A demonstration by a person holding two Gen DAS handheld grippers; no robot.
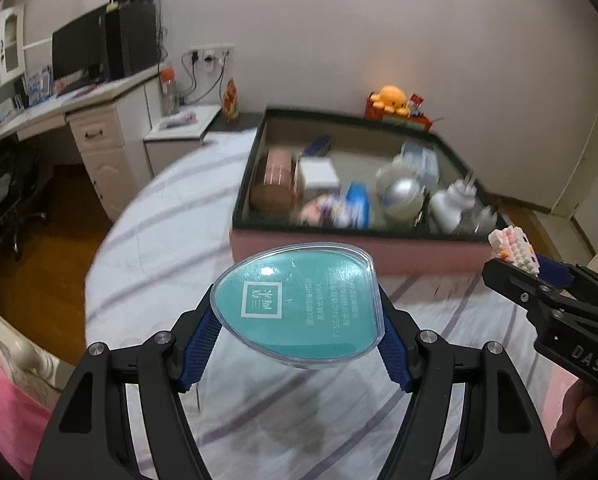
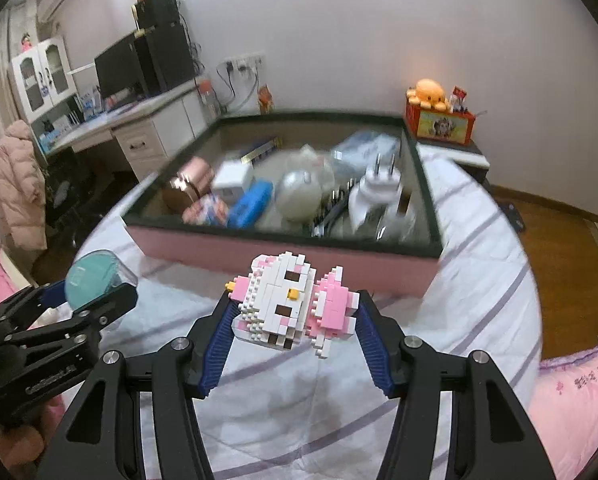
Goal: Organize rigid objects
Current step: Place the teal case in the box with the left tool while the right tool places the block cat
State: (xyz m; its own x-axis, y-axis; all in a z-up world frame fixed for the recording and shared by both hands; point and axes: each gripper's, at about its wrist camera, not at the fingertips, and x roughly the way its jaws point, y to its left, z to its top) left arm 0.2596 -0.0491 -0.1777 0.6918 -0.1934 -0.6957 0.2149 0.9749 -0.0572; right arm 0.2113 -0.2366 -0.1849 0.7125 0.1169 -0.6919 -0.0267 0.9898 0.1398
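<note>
My left gripper [image 1: 299, 320] is shut on a clear plastic case with a teal insert [image 1: 299, 304], held above the striped bedsheet. The same case [image 2: 95, 276] shows at the left of the right wrist view. My right gripper [image 2: 295, 312] is shut on a pink and white brick-built cat figure [image 2: 295, 300], also lifted off the sheet; the figure [image 1: 513, 246] shows at the right edge of the left wrist view. Ahead of both lies a shallow pink box with a dark rim [image 1: 339, 240] [image 2: 259, 256] holding several items: a silver ball, a white plug, a blue box, a white box.
A white striped sheet [image 2: 299, 408] covers the bed under both grippers. A desk with a monitor [image 1: 79, 56] stands at the far left. An orange plush toy on a red box [image 2: 431, 96] sits behind the pink box. Wooden floor [image 2: 559, 240] lies right of the bed.
</note>
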